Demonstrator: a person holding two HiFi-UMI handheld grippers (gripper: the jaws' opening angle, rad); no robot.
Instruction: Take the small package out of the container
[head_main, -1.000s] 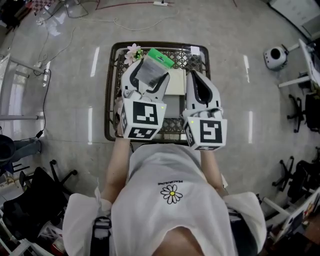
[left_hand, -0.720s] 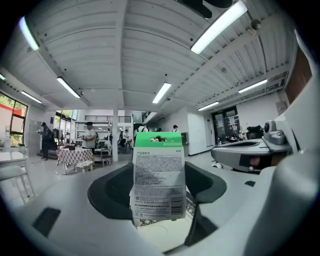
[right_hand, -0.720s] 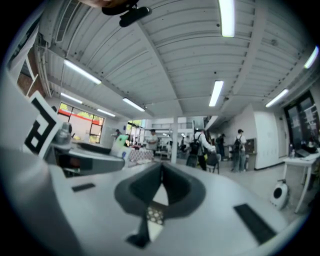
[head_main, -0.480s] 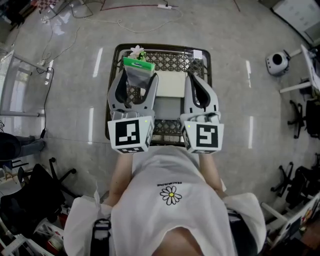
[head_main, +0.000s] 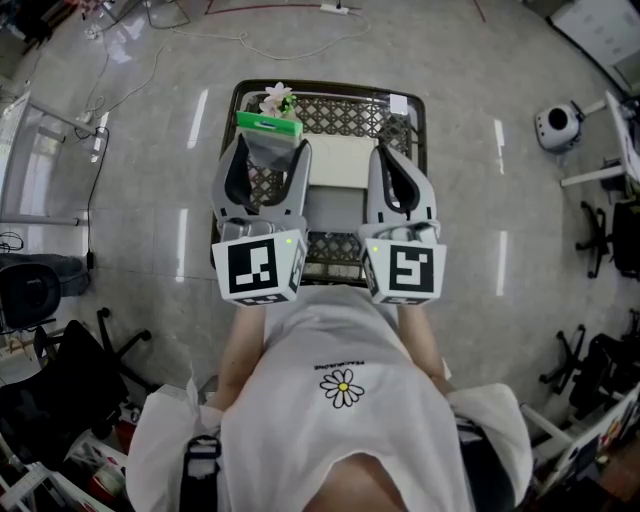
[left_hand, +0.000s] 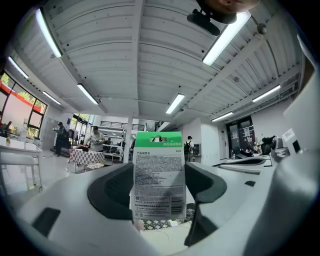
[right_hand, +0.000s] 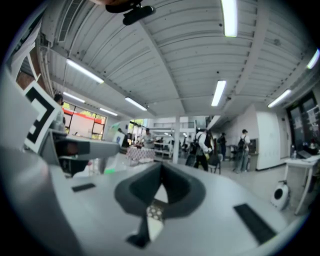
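Head view: container (head_main: 345, 117) is a dark wire basket on the floor, at 12 o'clock from the person (head_main: 343, 400). Left gripper (head_main: 268, 152) sits over the basket's 11 o'clock corner, clamped on the small package (head_main: 268, 128). The package's green header strip points to 12 o'clock. From this angle the package overlaps the basket rim, and its height above the basket is not readable here. Flower (head_main: 277, 100) is just past the package at 12 o'clock. White flat box (head_main: 340, 165) lies in the basket between the two grippers. Right gripper (head_main: 396, 158) is over the basket's right half, at 3 o'clock from the left one and apart from it. White tag (head_main: 399, 103) is at the basket's 1 o'clock corner. White round device (head_main: 553, 122) is on the floor at 2 o'clock, well apart.

Left gripper view: jaws are part-closed and pinch the package from both sides. It stands upright with its printed back to the camera and the green header at 12 o'clock. A sliver of basket lattice shows at 6 o'clock under the package. Ceiling light strips (left_hand: 225, 40) fill the top.

Right gripper view: jaws are fully together, tips meeting, with nothing between them. A narrow slit at 6 o'clock shows a bit of lattice. Room and people (right_hand: 205, 147) are in the background.
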